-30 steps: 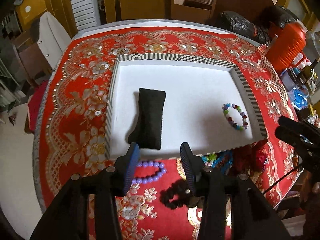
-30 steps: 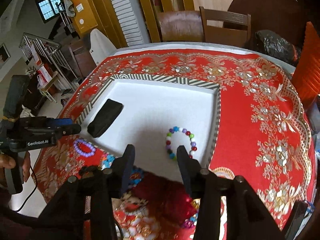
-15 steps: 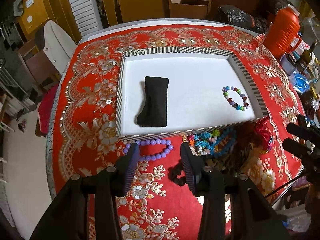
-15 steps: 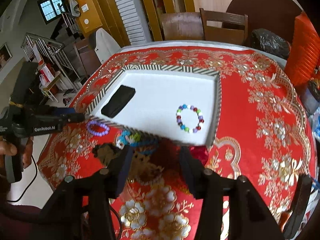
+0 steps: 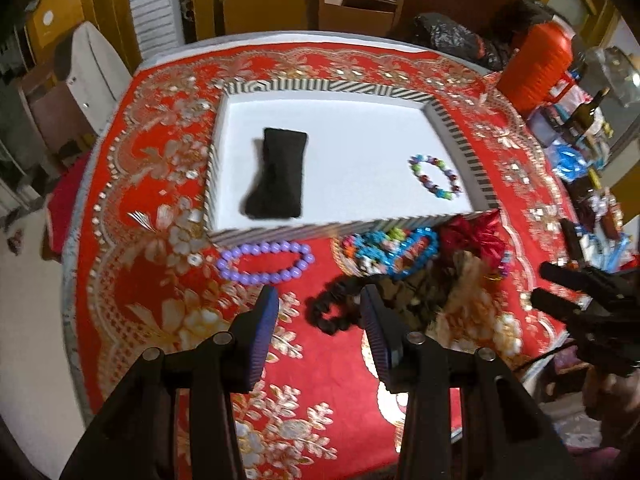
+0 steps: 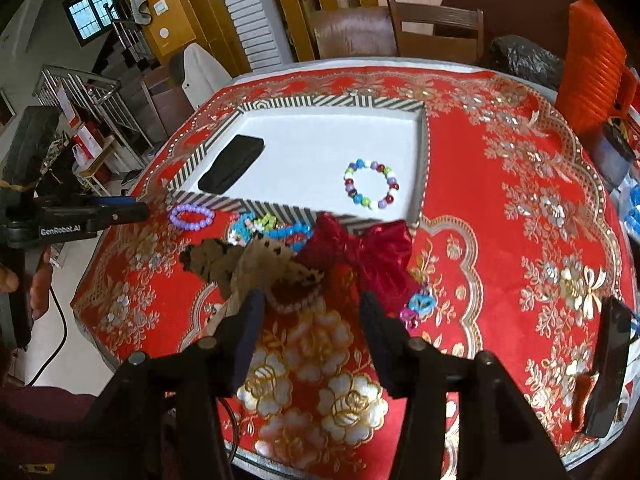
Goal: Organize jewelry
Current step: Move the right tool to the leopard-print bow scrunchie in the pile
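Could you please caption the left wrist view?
Open left gripper hovers above purple bracelet beside striped tray.

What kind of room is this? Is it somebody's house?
Most likely a home dining room. A round table with a red and gold flowered tablecloth has wooden chairs pushed up behind it, a staircase railing stands off to one side, and a wine bottle sits among household clutter.

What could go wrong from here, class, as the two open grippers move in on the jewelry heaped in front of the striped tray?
1. The turquoise bead strands lie tangled among other pieces, so lifting one may drag others along.
2. The purple bead bracelet lies close against the striped tray wall, so a finger of the left gripper might nudge the tray.
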